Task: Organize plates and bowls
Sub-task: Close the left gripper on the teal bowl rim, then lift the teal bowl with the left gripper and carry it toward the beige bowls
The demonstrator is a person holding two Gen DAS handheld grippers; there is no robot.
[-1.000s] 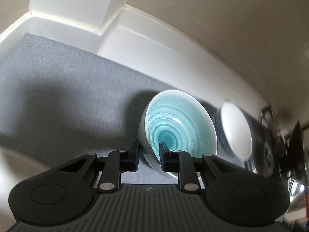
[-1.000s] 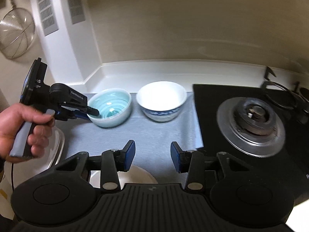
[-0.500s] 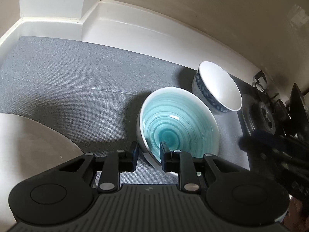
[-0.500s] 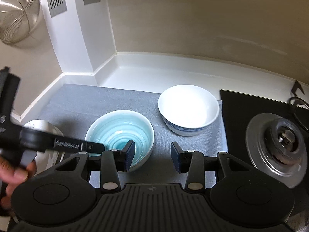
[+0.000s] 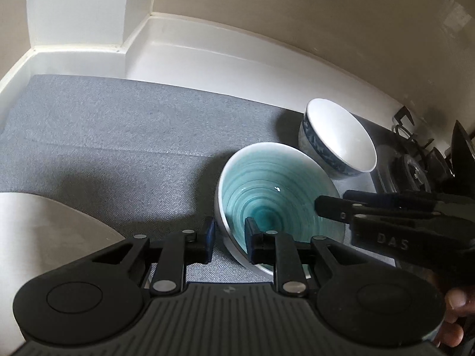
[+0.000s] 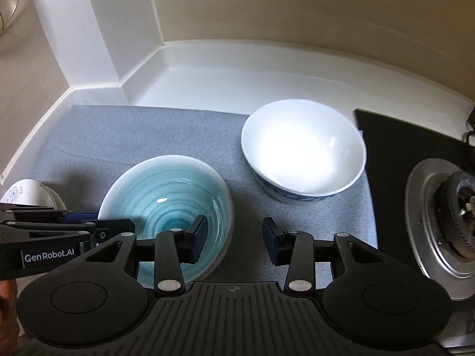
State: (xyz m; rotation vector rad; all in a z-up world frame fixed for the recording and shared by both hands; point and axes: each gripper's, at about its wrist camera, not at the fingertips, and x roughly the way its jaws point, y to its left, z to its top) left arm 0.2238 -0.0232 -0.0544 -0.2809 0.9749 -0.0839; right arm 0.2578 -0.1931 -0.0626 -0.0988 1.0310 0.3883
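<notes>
- Teal bowl [image 5: 276,198] sits on the grey mat [image 5: 118,136] on the table, with the white bowl [image 5: 338,139] just beside it, toward the stove [image 6: 445,207]
- Left claw [image 5: 228,241] is narrow and pinches the teal bowl's near rim, one pad inside and one outside; its jaws are closing a little more, so the hold looks firm
- Right claw [image 6: 234,238] stands half wide with nothing in it; it hangs over the mat, its left finger above the teal bowl's rim, the white bowl farther ahead
- Step in hand, as I judge it: bring the bowls together, likely one nested in the other
- To do it well: keep the left pinch deep on the rim and the bowl level, since a one-sided hold lets it tip; lift clear of the mat before moving it
- For the right claw: straddle the white bowl's near rim, one pad in and one out, then close; keep both claws from knocking each other
</notes>
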